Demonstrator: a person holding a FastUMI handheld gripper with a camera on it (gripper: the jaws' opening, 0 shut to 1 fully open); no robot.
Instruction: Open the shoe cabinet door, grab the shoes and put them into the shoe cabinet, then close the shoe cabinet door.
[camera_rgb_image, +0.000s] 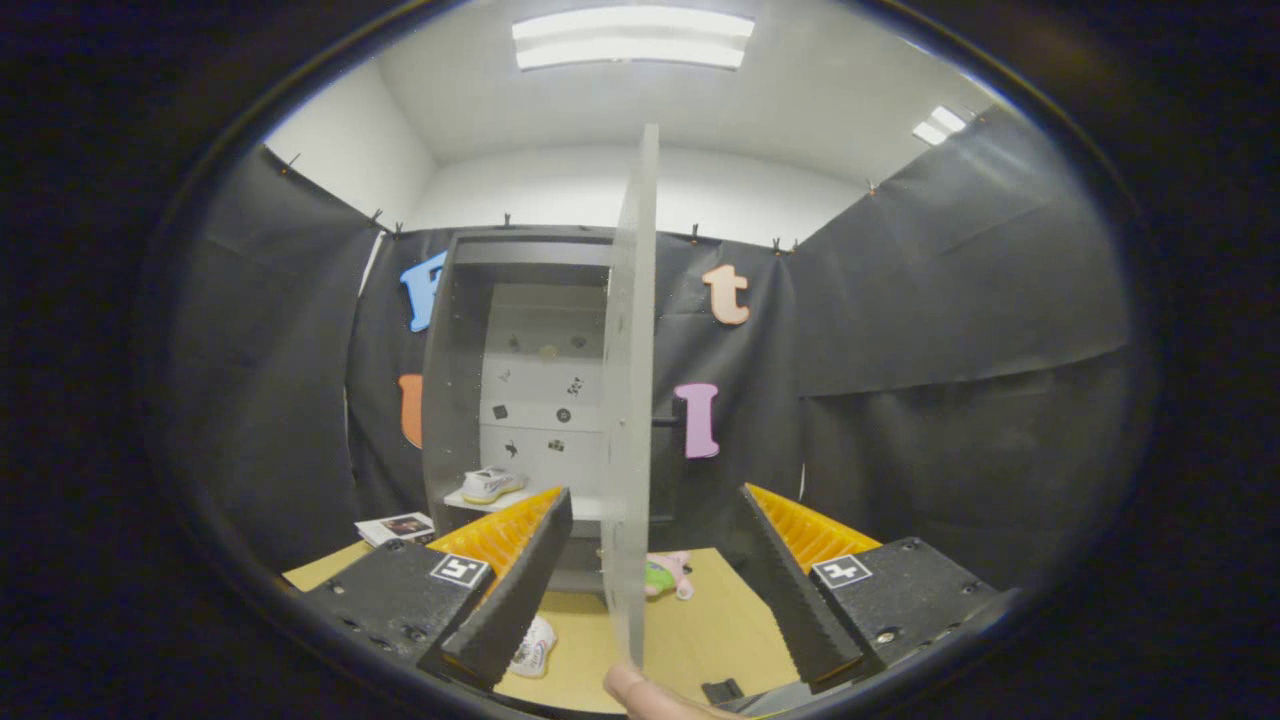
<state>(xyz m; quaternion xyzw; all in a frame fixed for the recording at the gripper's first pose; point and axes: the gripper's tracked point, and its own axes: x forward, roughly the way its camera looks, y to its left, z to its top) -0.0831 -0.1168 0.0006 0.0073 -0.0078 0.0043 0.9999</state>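
Note:
The dark shoe cabinet (455, 380) stands against the back wall with its door (632, 350) swung out, edge-on toward me. One white shoe (490, 484) rests on a shelf inside the cabinet. A second white shoe (533, 647) lies on the tan table (700, 640), beside and partly behind my left finger. My gripper (652, 500) is open wide. The door's edge stands between the fingers without either of them touching it. A person's fingertip (640, 690) is at the door's bottom edge.
A pink and green soft toy (665, 575) lies on the table just right of the door, near the cabinet's foot. A printed booklet (398, 527) sits at the table's far left, beside the cabinet. Black cloth walls close in both sides.

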